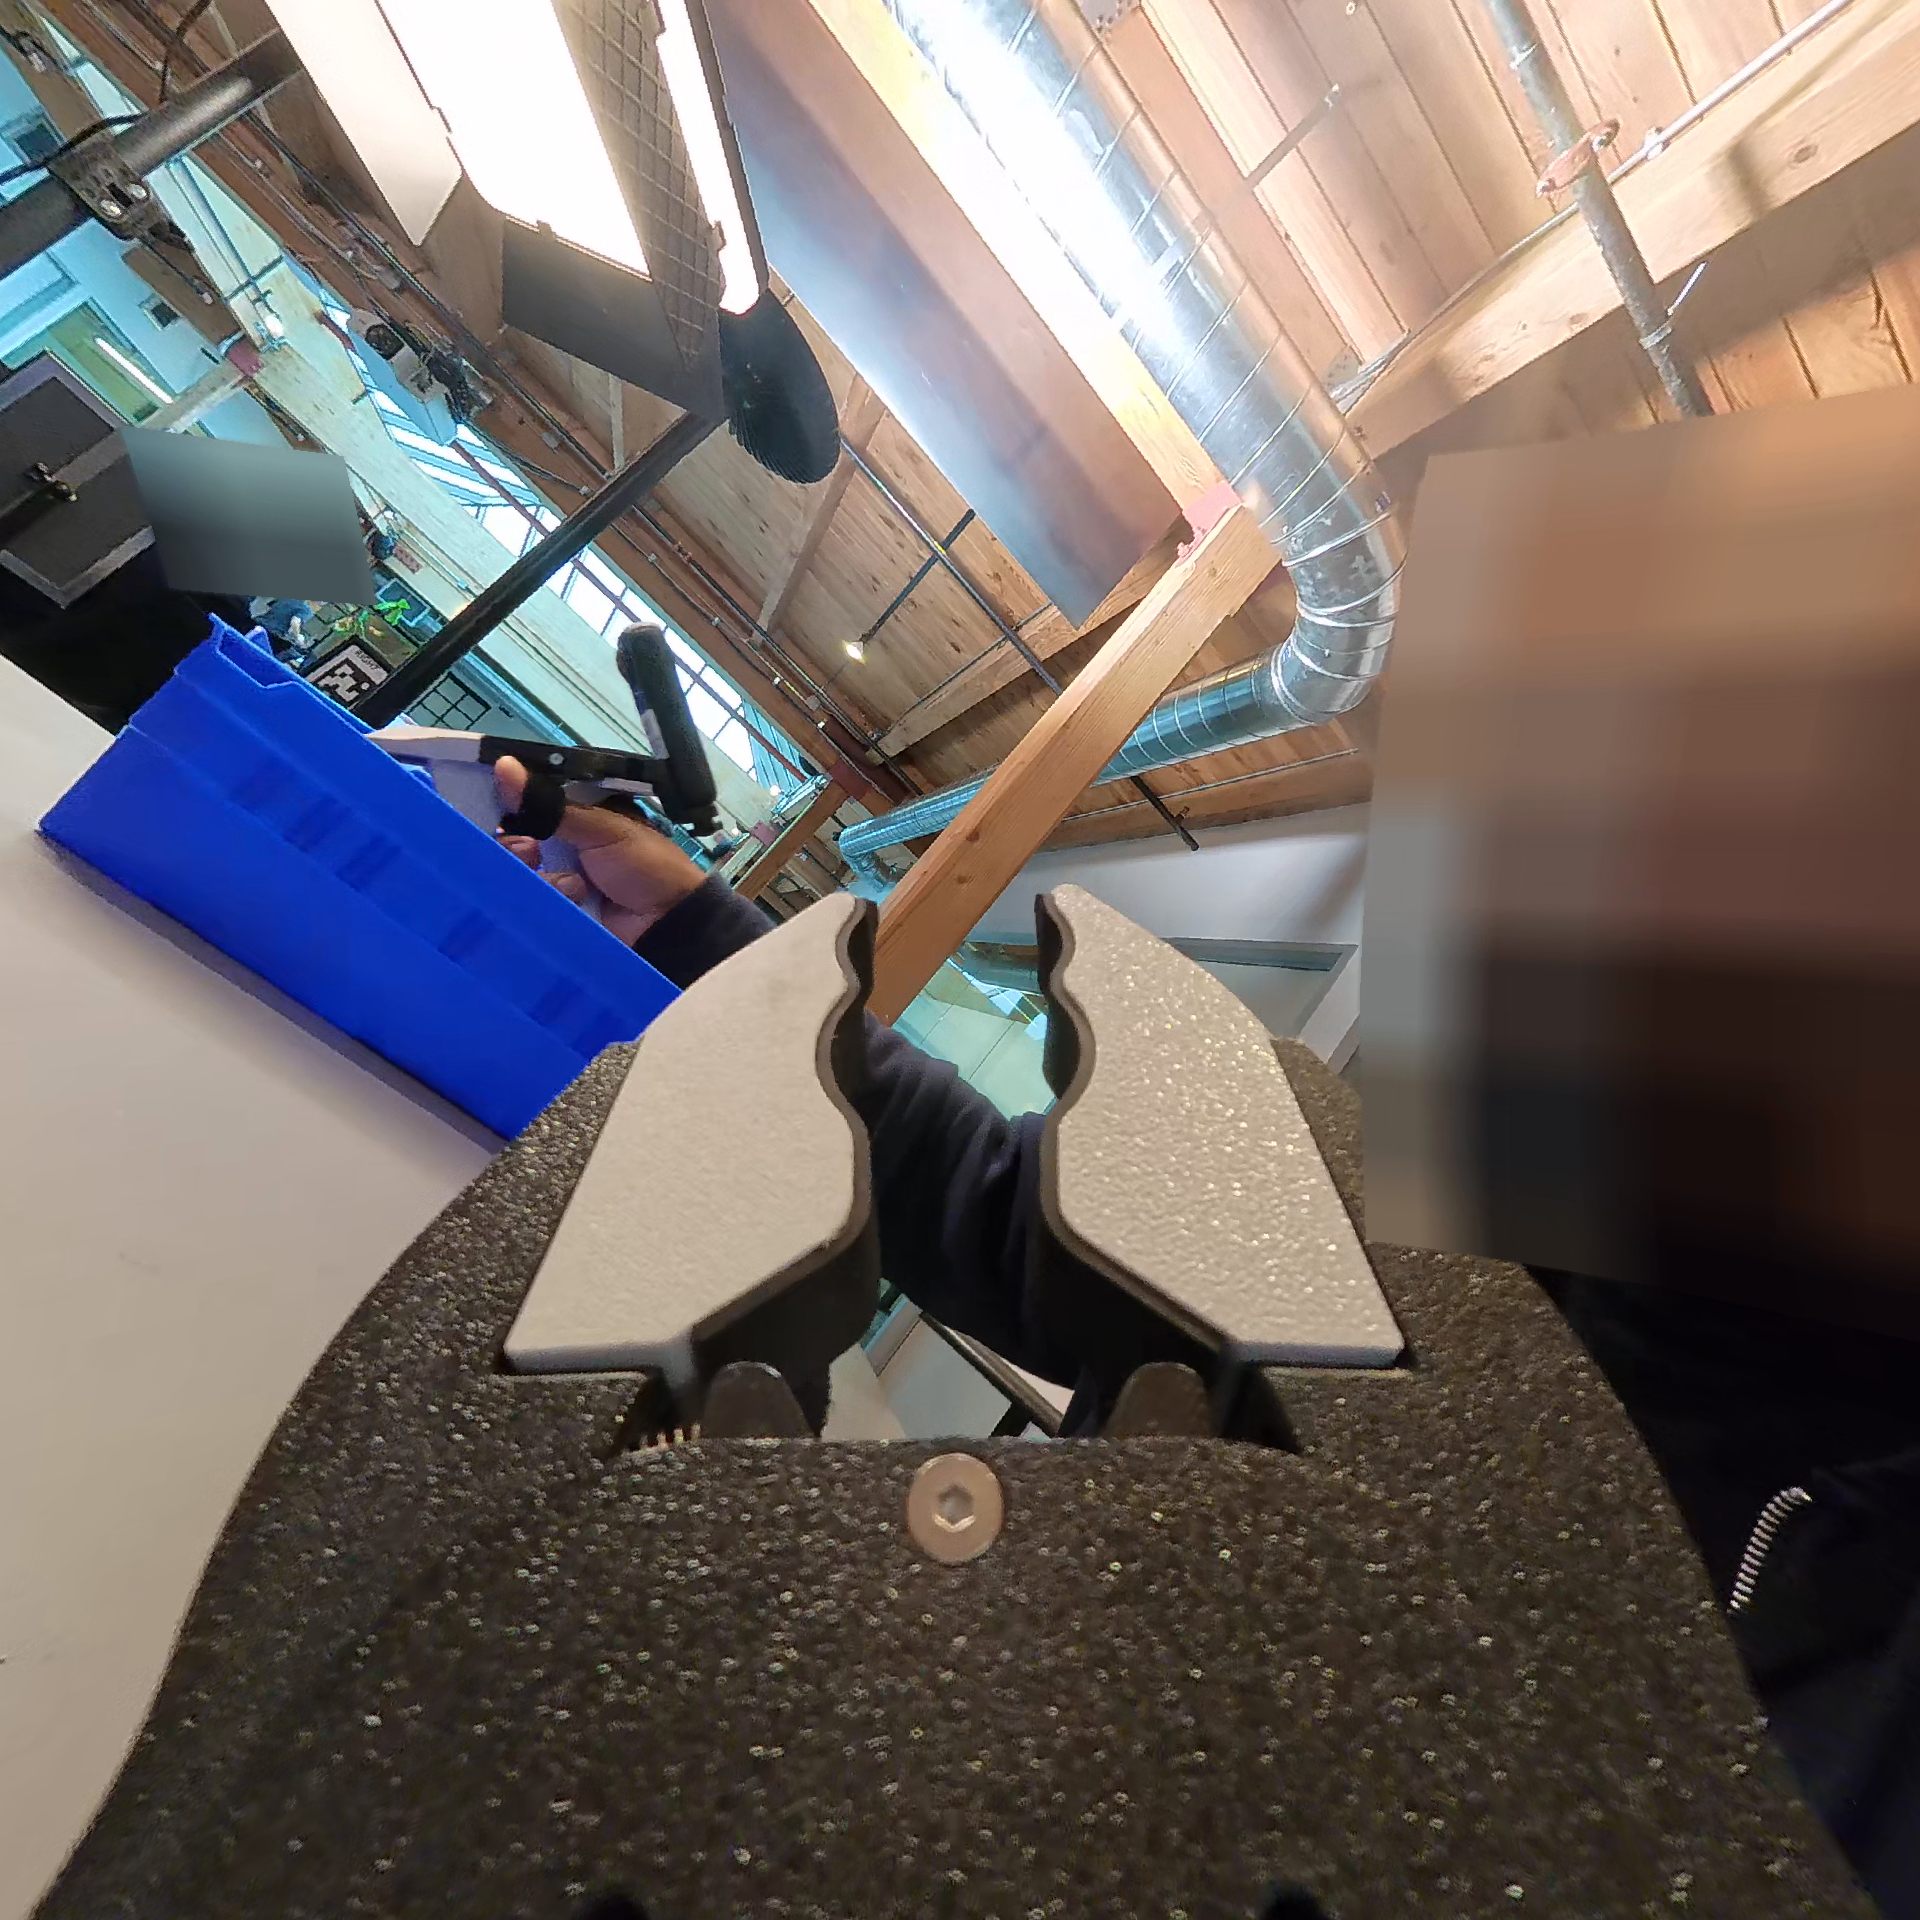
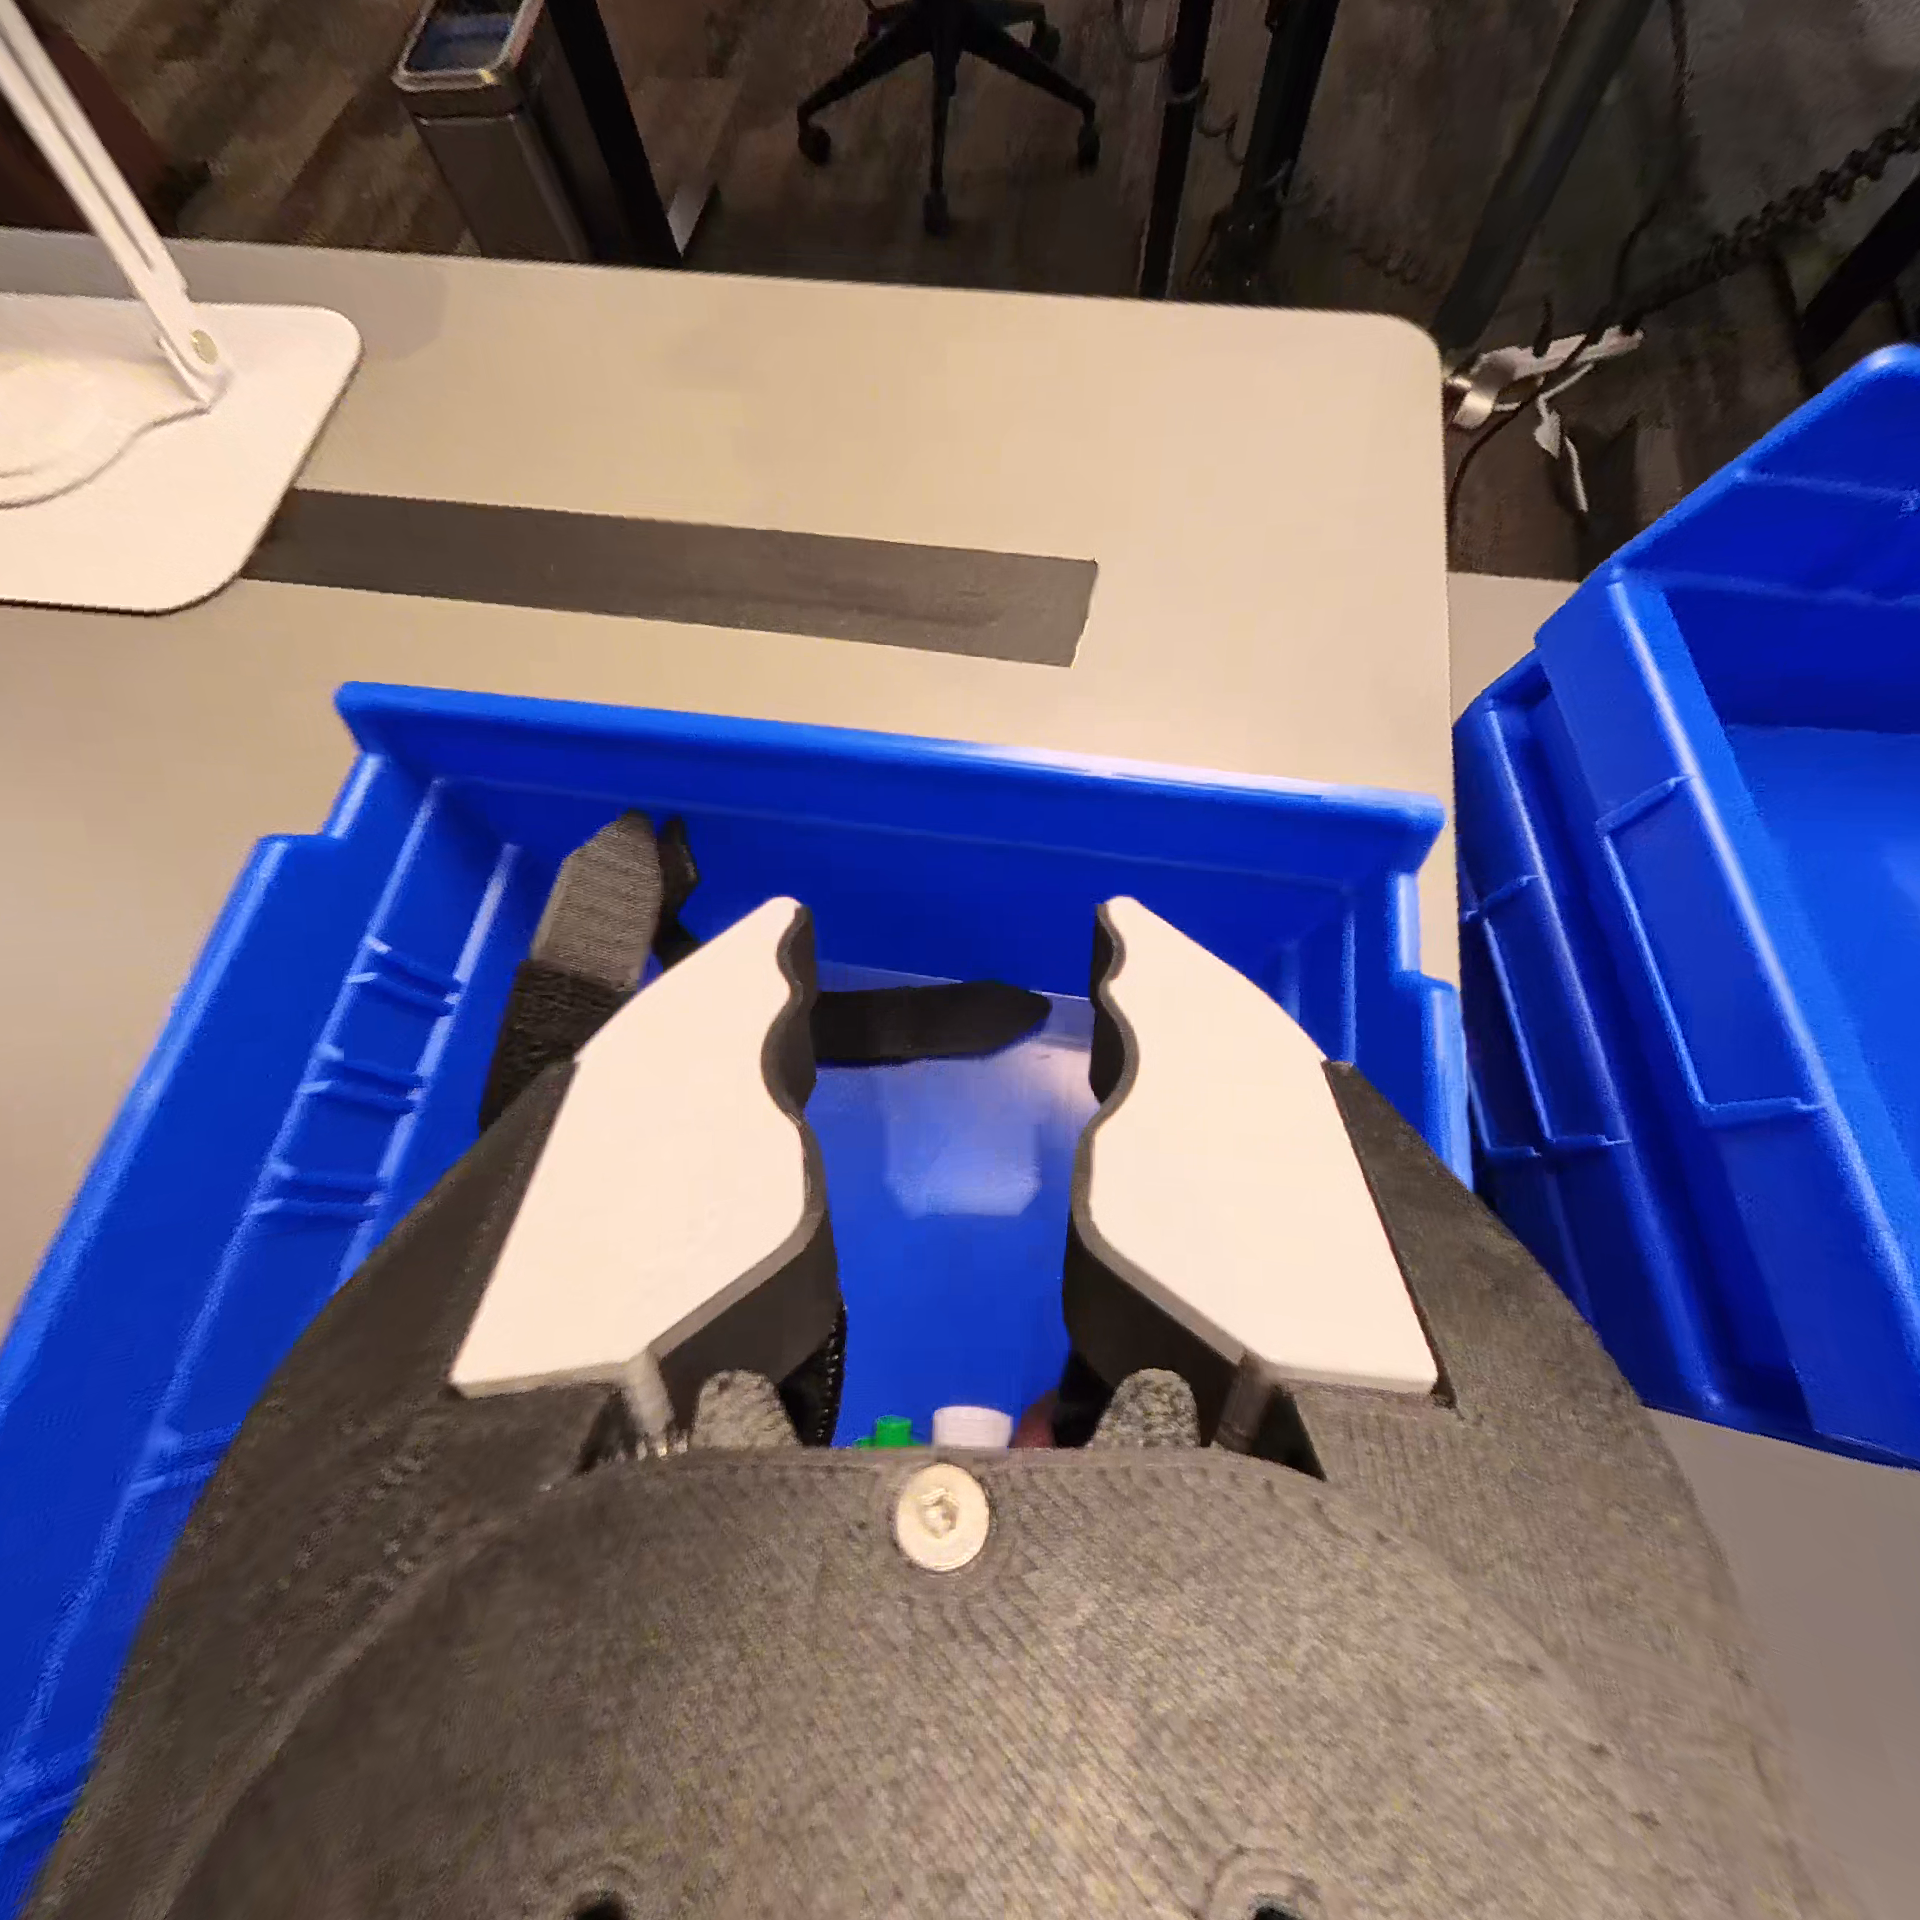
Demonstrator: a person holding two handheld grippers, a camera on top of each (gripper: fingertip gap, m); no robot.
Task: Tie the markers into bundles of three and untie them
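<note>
My right gripper (image 2: 951,914) is open and empty, held over a blue bin (image 2: 883,743) on the grey table. Black straps (image 2: 914,1018) lie on the bin floor near the far wall, and another strap end (image 2: 603,904) leans in the far left corner. Marker ends, one green (image 2: 888,1429) and one white (image 2: 971,1425), peek out just under the gripper body. My left gripper (image 1: 951,909) is open and empty, tilted upward toward the ceiling. In its view the blue bin (image 1: 312,852) sits at the left, and the right gripper with the hand (image 1: 613,842) holding it shows behind the bin.
A second blue bin (image 2: 1714,935) stands to the right of the first. A white lamp base (image 2: 156,457) sits at the table's far left. A dark tape strip (image 2: 675,571) runs across the table (image 2: 831,416) beyond the bin. A person's dark sleeve (image 1: 956,1143) crosses the left wrist view. There is about 45 cm between the tips of the two grippers.
</note>
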